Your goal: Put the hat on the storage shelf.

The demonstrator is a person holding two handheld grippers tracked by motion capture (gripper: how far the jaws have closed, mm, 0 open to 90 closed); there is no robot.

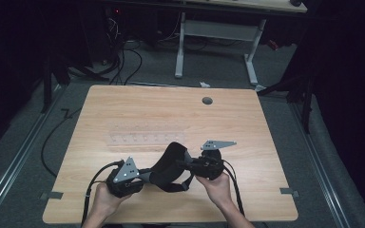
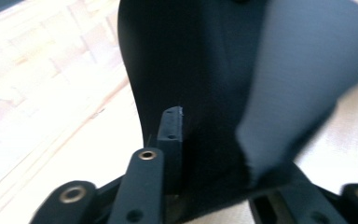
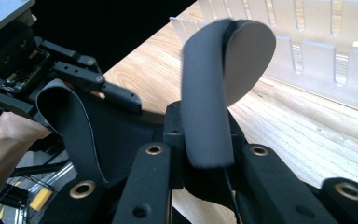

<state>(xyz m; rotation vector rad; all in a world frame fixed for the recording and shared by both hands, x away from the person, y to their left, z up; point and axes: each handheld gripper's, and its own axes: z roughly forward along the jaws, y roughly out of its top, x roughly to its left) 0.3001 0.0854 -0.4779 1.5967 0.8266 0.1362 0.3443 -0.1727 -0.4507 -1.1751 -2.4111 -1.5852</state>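
Observation:
A black padded fabric piece (image 1: 168, 165) with thin straps hangs between my two grippers, just above the table's near middle. My left gripper (image 1: 143, 175) is shut on its left end; in the left gripper view the dark cloth (image 2: 200, 70) rises from between the jaws of the left gripper (image 2: 205, 156). My right gripper (image 1: 186, 164) is shut on the right end. In the right gripper view a folded flap of the fabric (image 3: 207, 93) stands up out of my right gripper (image 3: 205, 144), and the left gripper (image 3: 116, 95) pinches the far end.
A clear plastic rack (image 1: 145, 138) with a row of slots lies flat on the wooden table (image 1: 123, 104), just beyond the grippers, and shows close by as the rack (image 3: 317, 56). A round cable hole (image 1: 207, 100) sits near the far edge. Cables trail off the front edge.

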